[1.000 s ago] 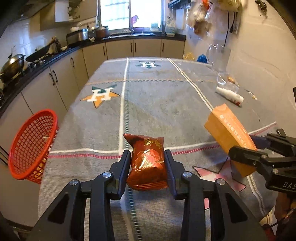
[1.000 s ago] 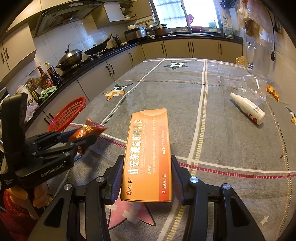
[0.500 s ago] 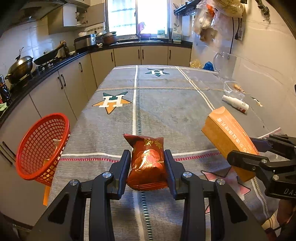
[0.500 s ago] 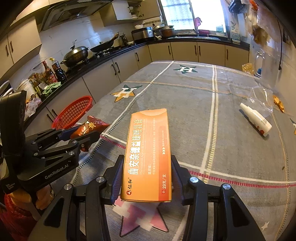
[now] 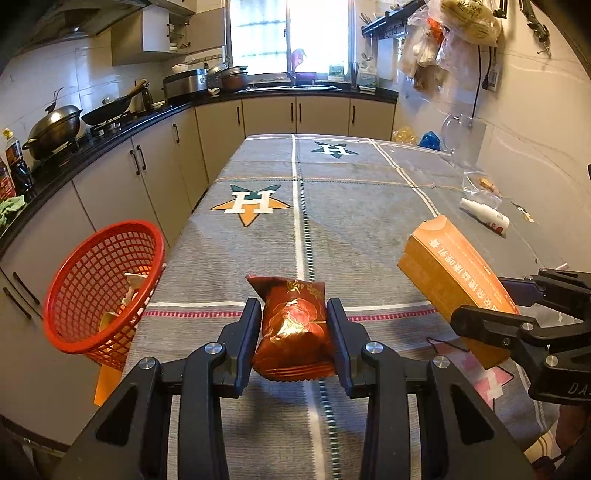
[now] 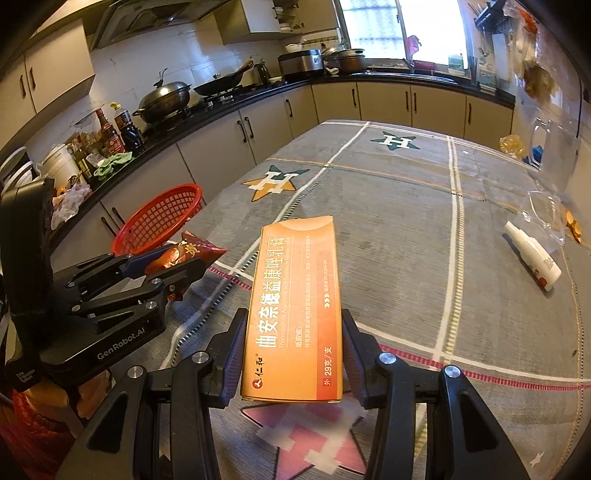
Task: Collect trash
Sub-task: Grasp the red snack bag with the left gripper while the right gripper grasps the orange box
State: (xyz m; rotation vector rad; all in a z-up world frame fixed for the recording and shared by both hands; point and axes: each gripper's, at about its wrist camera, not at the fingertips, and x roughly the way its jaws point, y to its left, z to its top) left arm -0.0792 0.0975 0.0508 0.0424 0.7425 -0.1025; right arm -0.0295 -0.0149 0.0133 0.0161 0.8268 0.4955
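Both grippers drifted basketward, left gripper [image 5: 291,332] clamping one packet [image 5: 293,334], right gripper [image 6: 293,354] one box [image 6: 295,314].

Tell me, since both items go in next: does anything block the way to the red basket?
Nothing visible does. The red basket hangs open at the table edge, left of the snack packet and orange box.

We look from each hand-held gripper, tilted down the tabletop [image 5: 369,221] toward the far window [image 5: 288,33]. Both close views share the red basket [image 6: 159,218], probably hanging off its left edge.
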